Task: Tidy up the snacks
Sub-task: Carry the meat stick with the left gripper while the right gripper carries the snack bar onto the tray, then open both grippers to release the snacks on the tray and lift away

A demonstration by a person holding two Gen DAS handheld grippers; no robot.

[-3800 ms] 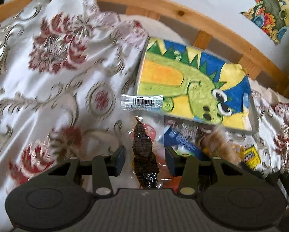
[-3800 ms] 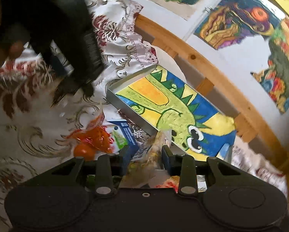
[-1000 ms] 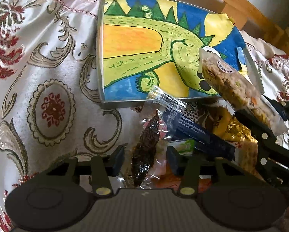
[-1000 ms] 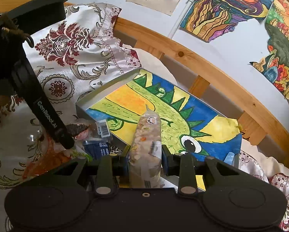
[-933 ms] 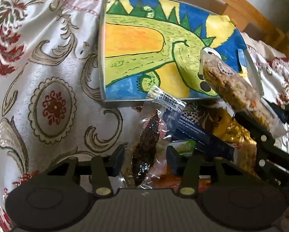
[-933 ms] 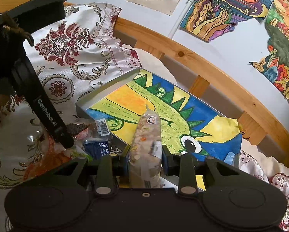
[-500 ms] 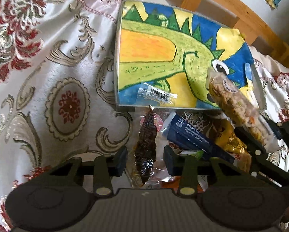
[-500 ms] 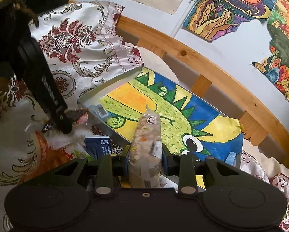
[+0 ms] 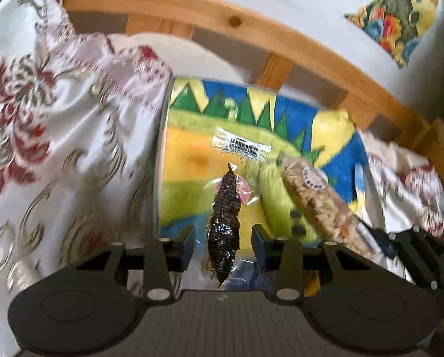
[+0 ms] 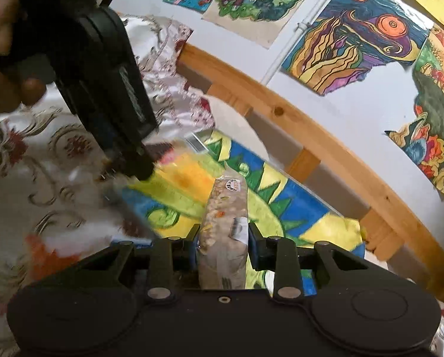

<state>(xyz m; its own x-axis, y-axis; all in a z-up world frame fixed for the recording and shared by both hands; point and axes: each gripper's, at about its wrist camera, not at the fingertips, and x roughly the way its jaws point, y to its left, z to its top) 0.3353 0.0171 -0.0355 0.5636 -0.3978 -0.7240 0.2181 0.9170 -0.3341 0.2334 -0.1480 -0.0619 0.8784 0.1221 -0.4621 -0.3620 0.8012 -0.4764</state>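
Observation:
A shallow tray (image 9: 164,136) lined with a green dinosaur drawing lies on the bed by the wooden rail; it also shows in the right wrist view (image 10: 290,205). My left gripper (image 9: 223,245) holds a clear packet with a dark brown snack (image 9: 224,226) between its pads, above the tray's near edge. My right gripper (image 10: 223,242) is shut on a clear bag of pale mixed cereal snack (image 10: 223,226), held over the tray; the bag also shows in the left wrist view (image 9: 320,205).
A floral satin bedspread (image 9: 52,154) covers the bed to the left. A wooden bed rail (image 9: 251,35) runs behind the tray, with colourful drawings (image 10: 349,29) on the wall. Orange and blue snack packets (image 10: 46,255) lie blurred near the tray's front.
My left gripper has lifted and moved forward with the dark snack packet, from the pile in front of the tray to over the tray. The right gripper keeps the cereal bag over the tray.

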